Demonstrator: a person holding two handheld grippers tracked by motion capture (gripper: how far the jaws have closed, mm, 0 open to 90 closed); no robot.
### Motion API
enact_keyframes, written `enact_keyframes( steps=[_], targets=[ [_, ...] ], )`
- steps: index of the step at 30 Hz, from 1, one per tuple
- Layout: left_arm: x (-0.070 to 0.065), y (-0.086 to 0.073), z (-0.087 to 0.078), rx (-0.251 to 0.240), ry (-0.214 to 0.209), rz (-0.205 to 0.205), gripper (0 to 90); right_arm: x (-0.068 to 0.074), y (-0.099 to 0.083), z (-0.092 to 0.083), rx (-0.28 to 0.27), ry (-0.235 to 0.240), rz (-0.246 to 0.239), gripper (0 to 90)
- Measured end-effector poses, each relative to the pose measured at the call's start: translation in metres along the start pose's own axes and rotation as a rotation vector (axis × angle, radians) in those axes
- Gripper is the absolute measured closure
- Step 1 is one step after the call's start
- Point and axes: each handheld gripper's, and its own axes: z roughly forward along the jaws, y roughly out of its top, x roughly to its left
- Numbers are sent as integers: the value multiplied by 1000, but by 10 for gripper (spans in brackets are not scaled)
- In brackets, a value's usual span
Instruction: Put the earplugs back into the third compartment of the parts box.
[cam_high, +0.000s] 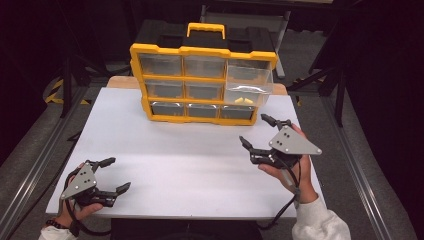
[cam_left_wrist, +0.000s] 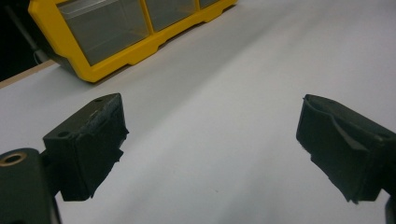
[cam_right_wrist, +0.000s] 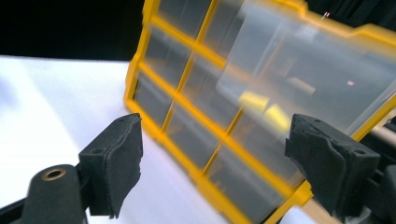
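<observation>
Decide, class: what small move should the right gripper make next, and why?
Probably reach forward with the right gripper into the pulled-out clear drawer for the yellow pieces. Its jaws are wide open and empty, aimed at the yellow organizer, whose top-right drawer alone juts out with those pieces inside.

No text, label, brand, number or sign can be read on the yellow organizer (cam_high: 202, 85), on its clear drawers, on the white table (cam_high: 175, 165), or on either gripper's grey plate.
</observation>
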Motion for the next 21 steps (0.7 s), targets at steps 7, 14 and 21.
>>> enact_keyframes(
  steps=[7, 14, 21],
  targets=[
    [-1, 1, -2, -7, 5, 6, 94, 22, -46, 6, 46, 37, 36, 167],
    [-4, 1, -2, -5, 10, 12, 90, 34, -98, 6, 109, 59, 130, 132],
    [-4, 2, -1, -7, 7, 14, 88, 37, -125, 3, 146, 47, 155, 128]
  ],
)
